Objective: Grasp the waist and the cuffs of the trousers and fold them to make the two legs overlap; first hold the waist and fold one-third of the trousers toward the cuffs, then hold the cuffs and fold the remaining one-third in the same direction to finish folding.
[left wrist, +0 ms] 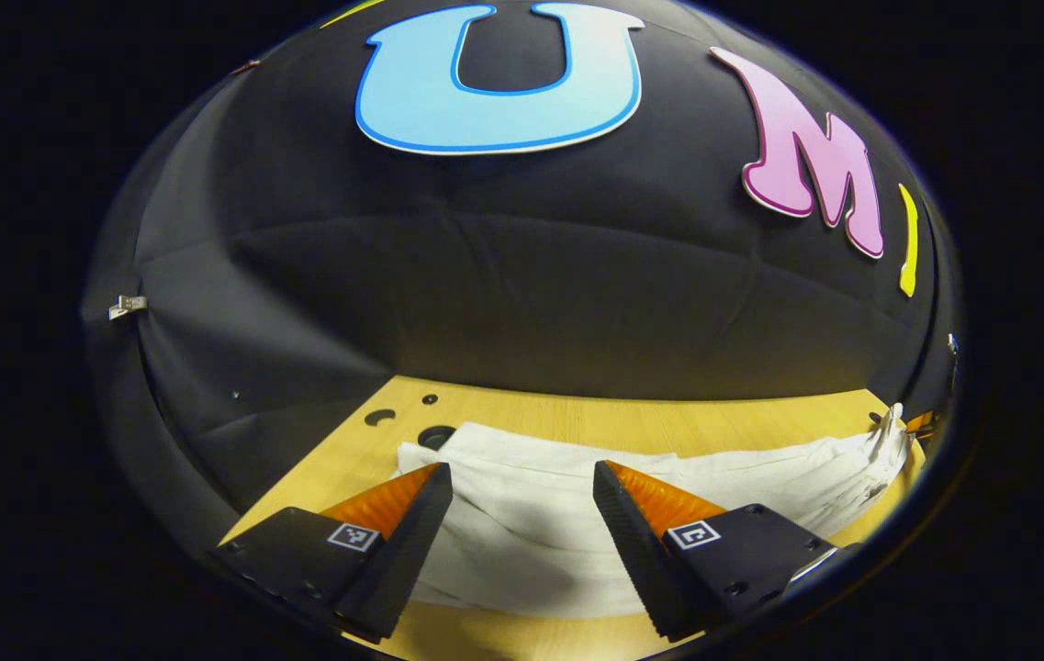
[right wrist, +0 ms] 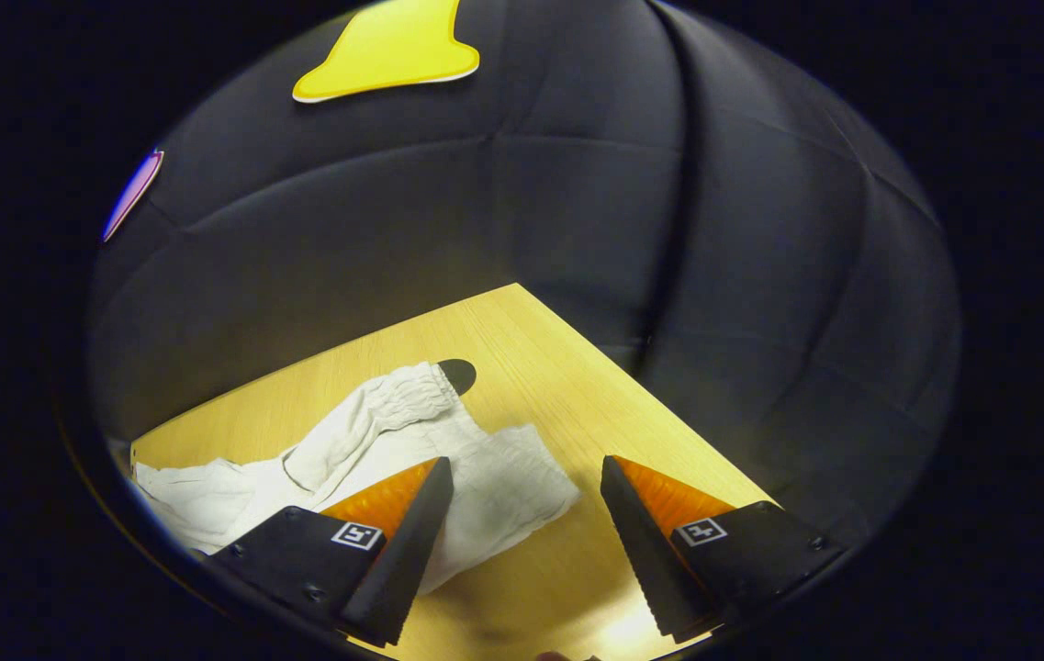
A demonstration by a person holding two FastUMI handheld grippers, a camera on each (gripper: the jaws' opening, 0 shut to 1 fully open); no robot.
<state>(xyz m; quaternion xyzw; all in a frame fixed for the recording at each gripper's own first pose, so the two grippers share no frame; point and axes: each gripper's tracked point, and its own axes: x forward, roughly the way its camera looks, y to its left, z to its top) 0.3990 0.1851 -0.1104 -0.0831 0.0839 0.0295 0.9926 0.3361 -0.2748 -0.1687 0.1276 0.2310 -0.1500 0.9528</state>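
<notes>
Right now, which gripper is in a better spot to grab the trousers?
Probably the left gripper: its open fingers straddle the white trousers directly. The right gripper, also open, has the gathered cuffs off toward one finger, wooden table ahead.

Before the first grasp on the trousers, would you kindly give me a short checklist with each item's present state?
1. Left hand-held gripper open: ok.
2. Right hand-held gripper open: ok.
3. Trousers lie on the table: ok.
4. Cloth between the left fingers, ready to close on: ok, though contact cannot be told.
5. Gathered elastic ends in reach of the right one: ok.
6. Legs already overlapped: not ok, two ends lie apart.
</notes>
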